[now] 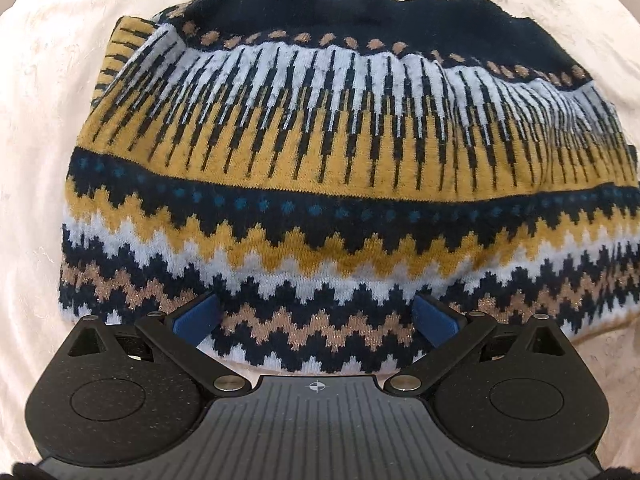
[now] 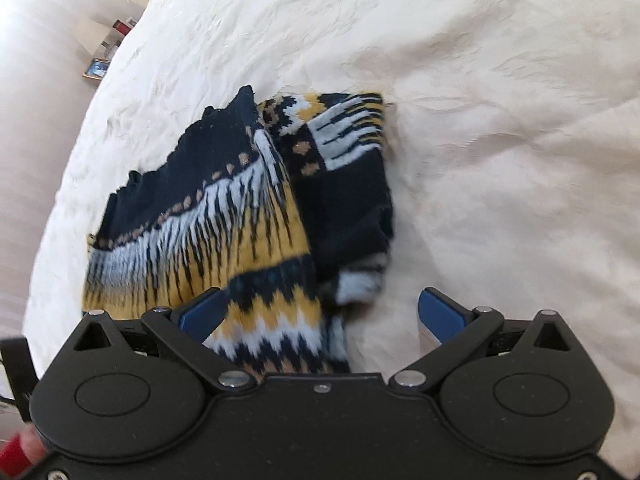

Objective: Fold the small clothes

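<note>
1. A patterned knit sweater (image 1: 344, 168) in navy, mustard, white and tan lies folded on a cream bedspread (image 1: 36, 120).
2. The left gripper (image 1: 316, 320) has its blue-padded jaws spread wide just above the sweater's near zigzag edge, holding nothing.
3. The right gripper (image 2: 320, 316) is also spread wide, its jaws either side of the sweater's near corner without clamping it.
4. The right view is blurred.

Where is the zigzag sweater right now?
The sweater lies on the cream bedspread, filling the left wrist view ahead of the open left gripper. In the right wrist view it sits centre-left, by the open right gripper.
</note>
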Motion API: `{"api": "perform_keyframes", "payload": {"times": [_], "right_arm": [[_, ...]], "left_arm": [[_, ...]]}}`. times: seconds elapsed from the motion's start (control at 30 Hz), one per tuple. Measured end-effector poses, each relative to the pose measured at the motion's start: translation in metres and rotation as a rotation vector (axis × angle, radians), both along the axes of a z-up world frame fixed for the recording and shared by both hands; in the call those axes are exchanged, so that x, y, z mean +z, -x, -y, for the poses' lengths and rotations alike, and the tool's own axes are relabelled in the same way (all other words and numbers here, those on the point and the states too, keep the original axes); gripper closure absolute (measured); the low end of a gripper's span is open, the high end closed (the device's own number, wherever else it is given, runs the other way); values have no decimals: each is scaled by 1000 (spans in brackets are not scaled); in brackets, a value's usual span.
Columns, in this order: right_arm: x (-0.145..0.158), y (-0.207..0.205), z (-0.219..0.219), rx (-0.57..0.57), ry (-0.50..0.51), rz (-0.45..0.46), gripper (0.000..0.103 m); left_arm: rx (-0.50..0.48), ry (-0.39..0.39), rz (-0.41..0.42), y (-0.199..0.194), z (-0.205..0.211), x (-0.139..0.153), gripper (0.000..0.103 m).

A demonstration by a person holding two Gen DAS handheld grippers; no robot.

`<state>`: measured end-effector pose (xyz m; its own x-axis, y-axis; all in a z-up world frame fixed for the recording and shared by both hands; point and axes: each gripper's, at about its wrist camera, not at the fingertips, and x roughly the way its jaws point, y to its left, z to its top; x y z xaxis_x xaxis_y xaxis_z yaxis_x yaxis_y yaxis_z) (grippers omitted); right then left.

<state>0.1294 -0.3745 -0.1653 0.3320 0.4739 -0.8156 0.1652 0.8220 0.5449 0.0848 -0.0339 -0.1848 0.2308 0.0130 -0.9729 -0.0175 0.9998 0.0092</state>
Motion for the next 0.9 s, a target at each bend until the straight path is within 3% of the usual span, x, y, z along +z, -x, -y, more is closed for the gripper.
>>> {"api": "perform_keyframes", "payload": {"times": [0.23,0.43,0.6,0.73,0.9], "right_arm": [[-21,-24,-7,40,-125,-4,0],[-32,-39,-1,-13,-272,-16,0],[-36,-41,3,-18,-304,-14,0],[-36,-40,4,11,-319,-5,0],[-35,-42,4,24,-310,-19,0]], "left_arm": [[6,-1,9,2,2,-2,0],[4,-14,-1,0,4,-2,0],[9,4,-38,-10,5,14,0],[18,54,16,-23,10,43,0],[4,22,85,-74,22,59,0]]}}
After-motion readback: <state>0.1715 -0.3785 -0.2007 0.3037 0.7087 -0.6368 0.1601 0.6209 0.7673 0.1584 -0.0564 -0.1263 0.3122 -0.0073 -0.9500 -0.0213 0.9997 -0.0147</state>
